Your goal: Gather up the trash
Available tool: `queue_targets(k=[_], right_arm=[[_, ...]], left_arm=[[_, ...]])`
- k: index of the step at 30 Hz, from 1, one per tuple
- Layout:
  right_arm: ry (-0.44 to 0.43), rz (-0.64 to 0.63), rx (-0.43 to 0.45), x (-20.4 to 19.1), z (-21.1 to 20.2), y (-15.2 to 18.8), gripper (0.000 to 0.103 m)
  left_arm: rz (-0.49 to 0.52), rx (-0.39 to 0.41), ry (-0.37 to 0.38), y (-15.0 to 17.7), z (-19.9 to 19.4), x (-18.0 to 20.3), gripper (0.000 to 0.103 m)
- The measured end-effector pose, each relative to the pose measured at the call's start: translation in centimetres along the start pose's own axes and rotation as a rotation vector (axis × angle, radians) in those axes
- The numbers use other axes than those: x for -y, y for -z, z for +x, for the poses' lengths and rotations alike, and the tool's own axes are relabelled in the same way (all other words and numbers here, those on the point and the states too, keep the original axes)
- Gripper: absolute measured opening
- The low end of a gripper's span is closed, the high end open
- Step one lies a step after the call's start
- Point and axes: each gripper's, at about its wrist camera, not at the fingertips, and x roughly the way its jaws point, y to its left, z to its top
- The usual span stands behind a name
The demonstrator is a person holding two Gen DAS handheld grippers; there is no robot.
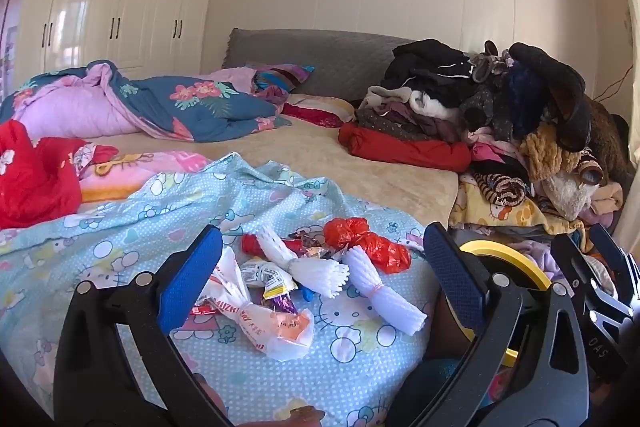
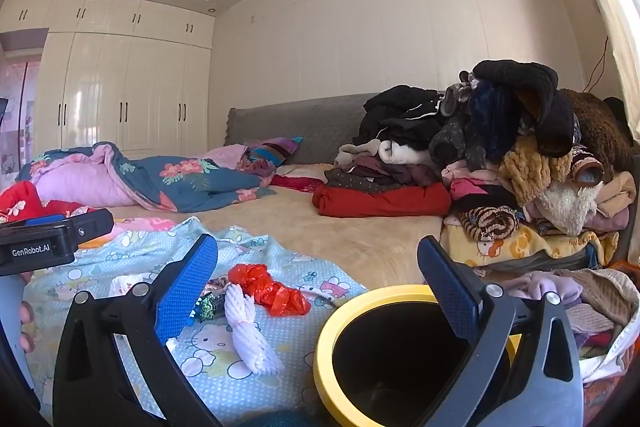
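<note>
Left wrist view is showing the left gripper [image 1: 320, 267] hanging wide open and empty over the trash pile: white foam nets [image 1: 384, 291], a red plastic bag [image 1: 366, 243] and wrappers [image 1: 276, 283] lying on the blue sheet [image 1: 120, 227]. The right gripper [image 2: 318, 291] is also gaping, holding nothing, beside the yellow-rimmed bin [image 2: 340, 327], which is looking empty. Collection seemingly has yet to begin.

This is a bedroom at home: a big bed with a tan cover [image 1: 320, 151], tall cream-white closet doors [image 1: 116, 11], and a messy pile of clothes [image 2: 500, 155].
</note>
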Motion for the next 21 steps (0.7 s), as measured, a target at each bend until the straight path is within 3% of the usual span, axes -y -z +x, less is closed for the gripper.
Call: queue_targets(k=[21], right_arm=[[-0.001,0.001,-0.01,-0.19,0.27,0.06,0.097]], left_arm=[[-0.002,0.005,0.001,-0.01,-0.21,0.08,0.092]])
